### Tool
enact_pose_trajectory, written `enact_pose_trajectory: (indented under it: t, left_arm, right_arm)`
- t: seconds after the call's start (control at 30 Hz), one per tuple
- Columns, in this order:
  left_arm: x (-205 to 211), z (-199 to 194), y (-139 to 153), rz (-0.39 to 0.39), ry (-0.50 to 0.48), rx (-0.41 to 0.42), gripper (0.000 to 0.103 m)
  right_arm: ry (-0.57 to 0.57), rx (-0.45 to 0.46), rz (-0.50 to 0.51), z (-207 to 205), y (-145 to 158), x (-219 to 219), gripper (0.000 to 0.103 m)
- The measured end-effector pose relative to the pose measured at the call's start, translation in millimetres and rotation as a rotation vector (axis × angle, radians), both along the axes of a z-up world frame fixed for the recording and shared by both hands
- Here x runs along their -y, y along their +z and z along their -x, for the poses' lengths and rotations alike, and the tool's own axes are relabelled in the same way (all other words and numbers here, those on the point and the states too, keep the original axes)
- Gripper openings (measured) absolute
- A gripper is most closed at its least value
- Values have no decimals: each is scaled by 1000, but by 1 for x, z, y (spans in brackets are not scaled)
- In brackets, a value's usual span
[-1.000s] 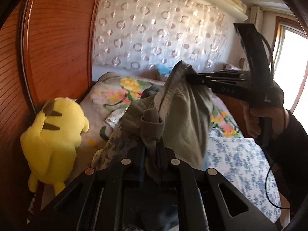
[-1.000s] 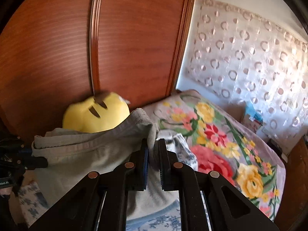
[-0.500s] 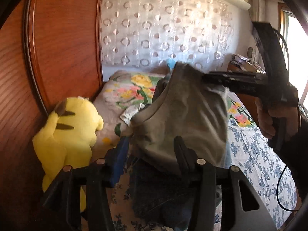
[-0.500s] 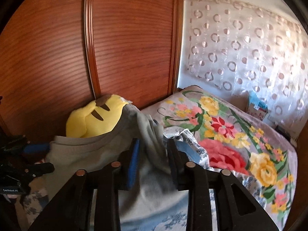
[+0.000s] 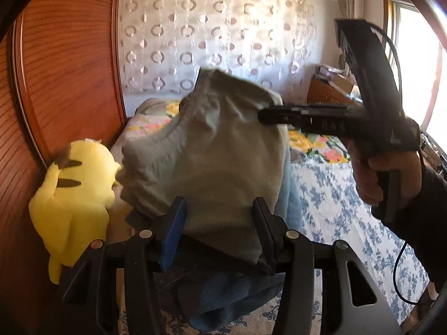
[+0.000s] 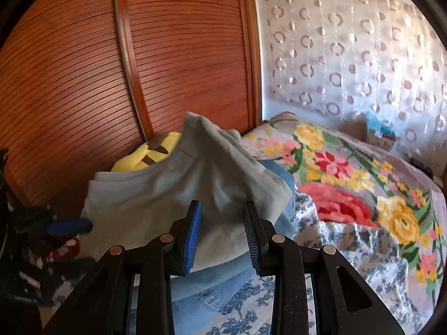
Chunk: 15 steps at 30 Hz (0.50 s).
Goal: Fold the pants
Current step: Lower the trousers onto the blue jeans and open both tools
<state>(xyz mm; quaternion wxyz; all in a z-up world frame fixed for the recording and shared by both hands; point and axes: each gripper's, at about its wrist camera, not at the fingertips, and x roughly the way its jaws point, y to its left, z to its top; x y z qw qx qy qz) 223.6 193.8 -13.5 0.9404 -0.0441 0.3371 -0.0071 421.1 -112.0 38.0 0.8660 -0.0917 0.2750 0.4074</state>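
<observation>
The grey-green pants (image 5: 212,150) are bunched in the air above the bed, also seen in the right wrist view (image 6: 178,192). My left gripper (image 5: 216,217) is open, its fingers wide apart on either side of the cloth. My right gripper (image 6: 222,220) is open too, the cloth just past its fingertips. In the left wrist view the right gripper (image 5: 268,115) shows from the side, its tips at the pants' upper edge. A blue garment (image 5: 234,298) lies under the pants.
A yellow plush toy (image 5: 72,195) sits against the wooden wardrobe door (image 5: 64,69) on the left. The bed has a blue floral sheet (image 5: 335,201) and a bright flowered blanket (image 6: 349,173). A patterned curtain (image 5: 212,33) hangs behind; a window is at right.
Both grippers were shut on the pants a second ago and have opened. The pants have spread out and are sinking between them.
</observation>
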Motion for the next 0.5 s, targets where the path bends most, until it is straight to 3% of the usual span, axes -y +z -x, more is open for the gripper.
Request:
enact_pose_trajectory:
  t: [0.23,0.5]
  left_arm:
    - [2,-4,-6,4,1,-14,51]
    - [13,5,1,-29,2,4,51]
  right_arm:
    - [-10,-21,-4,-8,-1,-1,32]
    - [-97,10,-7,35,6,17,32]
